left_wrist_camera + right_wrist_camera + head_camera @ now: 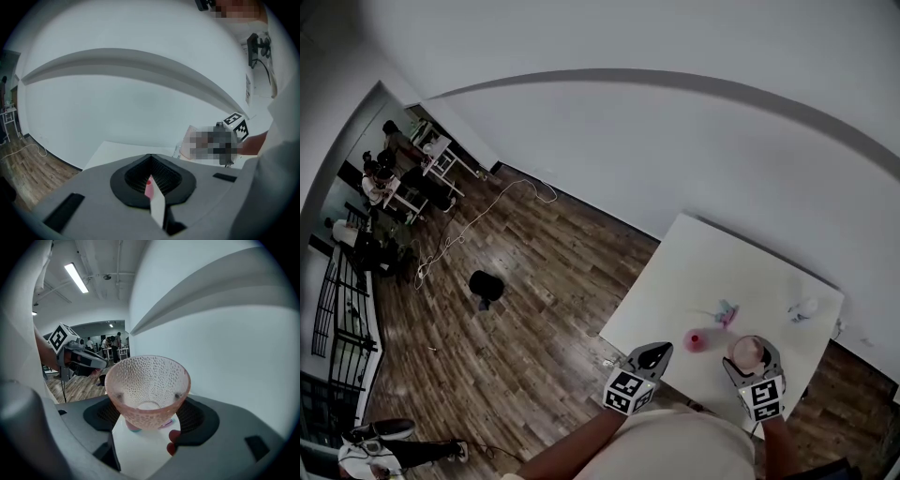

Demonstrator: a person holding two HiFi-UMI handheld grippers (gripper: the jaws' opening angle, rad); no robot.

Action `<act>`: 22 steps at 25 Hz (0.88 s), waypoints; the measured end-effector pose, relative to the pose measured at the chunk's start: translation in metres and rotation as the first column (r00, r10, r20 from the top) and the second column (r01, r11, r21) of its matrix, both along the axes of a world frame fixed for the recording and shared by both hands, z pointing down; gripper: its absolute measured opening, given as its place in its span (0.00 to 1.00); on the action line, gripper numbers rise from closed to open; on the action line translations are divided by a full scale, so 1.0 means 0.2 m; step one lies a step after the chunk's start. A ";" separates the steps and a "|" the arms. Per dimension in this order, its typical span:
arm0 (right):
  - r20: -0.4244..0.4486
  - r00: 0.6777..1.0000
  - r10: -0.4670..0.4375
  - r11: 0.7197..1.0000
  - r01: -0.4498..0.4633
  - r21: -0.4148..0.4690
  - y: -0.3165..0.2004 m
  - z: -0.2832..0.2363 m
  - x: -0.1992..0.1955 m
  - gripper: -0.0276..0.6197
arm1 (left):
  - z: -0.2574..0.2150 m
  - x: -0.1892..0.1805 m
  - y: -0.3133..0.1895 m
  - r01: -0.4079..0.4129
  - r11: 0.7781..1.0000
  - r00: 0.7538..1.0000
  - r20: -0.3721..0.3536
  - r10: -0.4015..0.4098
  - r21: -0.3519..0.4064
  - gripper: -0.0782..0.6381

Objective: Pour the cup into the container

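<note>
One white table [705, 262], wooden floor [534, 281]

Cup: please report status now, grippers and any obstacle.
Right gripper shut on pink cup, upright, looks empty. Left gripper shut, holds nothing. Small red item on table, left of cup.

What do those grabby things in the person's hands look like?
Both are chunky grey shells. The left gripper and the right gripper each have tongs lined with black ribbed pads. Each one also carries a white cube printed with black square patterns. The person wears a light-coloured top.
</note>
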State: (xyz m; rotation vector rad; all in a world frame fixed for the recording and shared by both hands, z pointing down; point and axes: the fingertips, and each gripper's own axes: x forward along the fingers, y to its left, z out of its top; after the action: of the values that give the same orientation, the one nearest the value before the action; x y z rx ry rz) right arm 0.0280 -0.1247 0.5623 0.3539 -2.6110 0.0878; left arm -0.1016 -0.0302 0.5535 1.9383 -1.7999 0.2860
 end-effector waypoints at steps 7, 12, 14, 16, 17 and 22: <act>0.003 0.999 0.036 0.999 -0.036 0.001 0.01 0.00 0.08 0.60 | -0.04 0.03 0.01 0.019 0.999 0.999 -0.037 -0.017 0.042 0.12; -0.003 0.999 0.050 0.999 -0.050 -0.001 0.01 0.02 0.13 0.60 | -0.01 0.06 0.00 0.016 0.999 0.999 -0.044 -0.014 0.037 0.12; -0.009 0.998 0.060 0.998 -0.060 -0.006 0.01 0.04 0.17 0.60 | 0.02 0.10 -0.02 0.008 1.000 0.999 -0.054 -0.006 0.029 0.12; -0.016 0.998 0.068 0.998 -0.069 -0.012 0.01 0.05 0.20 0.60 | 0.03 0.13 -0.03 0.001 1.000 0.998 -0.064 0.000 0.025 0.12; -0.019 0.997 0.072 0.997 -0.072 -0.014 0.01 0.06 0.21 0.60 | 0.03 0.14 -0.04 -0.003 1.000 0.998 -0.067 0.004 0.025 0.12; -0.038 0.995 0.089 0.996 -0.090 -0.017 0.01 0.09 0.27 0.60 | 0.05 0.19 -0.06 -0.033 0.999 0.998 -0.061 0.034 0.019 0.12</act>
State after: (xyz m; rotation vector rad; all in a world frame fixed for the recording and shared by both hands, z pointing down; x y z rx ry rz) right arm 0.0814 -0.1232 0.5812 0.4618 -2.5555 0.1354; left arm -0.0640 -0.0431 0.5632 1.9696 -1.7382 0.2189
